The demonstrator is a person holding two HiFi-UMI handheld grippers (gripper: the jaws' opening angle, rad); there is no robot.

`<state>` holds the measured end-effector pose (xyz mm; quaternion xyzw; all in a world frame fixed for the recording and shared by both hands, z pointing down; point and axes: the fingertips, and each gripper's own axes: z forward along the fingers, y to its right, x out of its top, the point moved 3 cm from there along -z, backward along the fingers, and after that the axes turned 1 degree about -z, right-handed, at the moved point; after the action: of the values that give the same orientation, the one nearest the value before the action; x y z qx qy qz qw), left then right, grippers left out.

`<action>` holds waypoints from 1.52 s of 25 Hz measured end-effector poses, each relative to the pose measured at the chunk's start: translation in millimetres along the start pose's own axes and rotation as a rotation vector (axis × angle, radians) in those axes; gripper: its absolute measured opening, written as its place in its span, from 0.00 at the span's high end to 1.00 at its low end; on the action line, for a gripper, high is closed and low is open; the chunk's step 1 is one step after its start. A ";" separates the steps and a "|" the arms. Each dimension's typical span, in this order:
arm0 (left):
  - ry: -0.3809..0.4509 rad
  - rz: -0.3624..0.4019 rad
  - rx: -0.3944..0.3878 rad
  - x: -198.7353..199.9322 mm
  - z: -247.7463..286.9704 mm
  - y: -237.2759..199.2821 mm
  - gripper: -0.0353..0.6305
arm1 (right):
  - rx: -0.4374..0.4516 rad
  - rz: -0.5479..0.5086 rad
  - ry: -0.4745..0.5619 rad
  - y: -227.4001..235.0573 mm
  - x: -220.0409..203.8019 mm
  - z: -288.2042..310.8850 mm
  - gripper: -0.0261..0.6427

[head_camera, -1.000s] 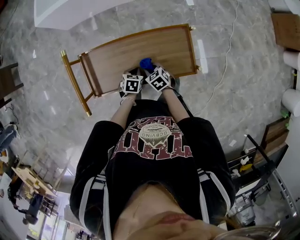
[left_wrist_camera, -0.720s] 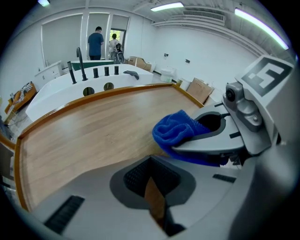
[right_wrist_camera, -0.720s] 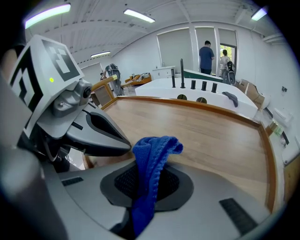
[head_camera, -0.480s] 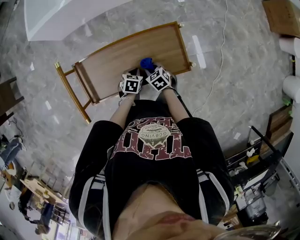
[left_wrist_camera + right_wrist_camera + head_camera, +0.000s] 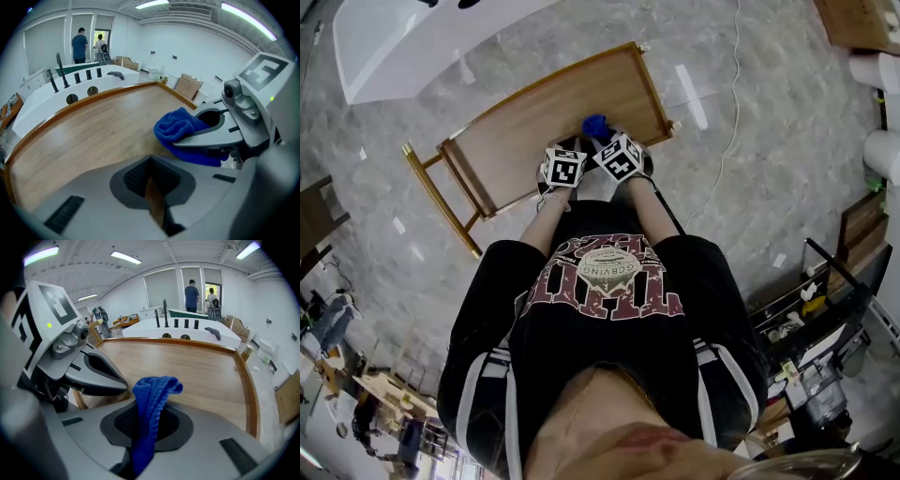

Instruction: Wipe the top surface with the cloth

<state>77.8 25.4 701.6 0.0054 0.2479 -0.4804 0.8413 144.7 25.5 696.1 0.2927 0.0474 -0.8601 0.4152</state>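
Observation:
A wooden table top [image 5: 525,117] with a gold frame lies in front of me. My right gripper [image 5: 611,141] is shut on a blue cloth [image 5: 595,125], which bunches out past the jaws [image 5: 154,387] just above the wood near the front edge. The right gripper [image 5: 149,414] points across the top [image 5: 206,366]. My left gripper [image 5: 570,161] is close beside it on the left, jaws shut with nothing between them [image 5: 151,165]. From the left gripper view the cloth [image 5: 180,125] and the right gripper [image 5: 225,133] show just to the right.
A long white counter [image 5: 422,37] stands beyond the table, with black upright items on it [image 5: 70,79]. A white cable [image 5: 727,122] runs over the marble floor at the right. Shelving [image 5: 825,309] is at the lower right. Two people [image 5: 79,44] stand at a far doorway.
The table has shifted left in the head view while both grippers keep their place in the frame, so the cloth now lies nearer the table's right end. Both grippers stay shut.

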 end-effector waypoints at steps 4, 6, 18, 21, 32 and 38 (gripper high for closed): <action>-0.005 0.025 -0.014 3.9 2.2 7.1 0.88 | -0.018 0.016 -0.001 7.3 -3.3 -5.3 0.88; -0.013 0.034 -0.021 5.2 3.5 10.8 0.88 | -0.026 0.024 -0.002 11.4 -5.0 -7.9 0.88; -0.006 0.049 0.004 5.6 7.3 14.5 0.88 | -0.095 0.120 0.000 44.9 -25.1 -25.6 0.88; -0.006 0.066 0.007 5.4 7.6 14.3 0.88 | -0.105 0.131 0.000 49.8 -27.2 -27.1 0.88; 0.005 0.056 0.006 4.3 8.2 15.0 0.88 | -0.195 0.131 -0.033 74.4 -40.1 -43.5 0.88; 0.007 0.052 0.002 5.1 7.4 19.0 0.88 | -0.252 0.134 -0.058 89.9 -47.8 -54.8 0.88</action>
<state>98.3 29.6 701.6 0.0142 0.2501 -0.4586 0.8526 259.9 17.6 691.4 0.2156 0.1233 -0.8257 0.5065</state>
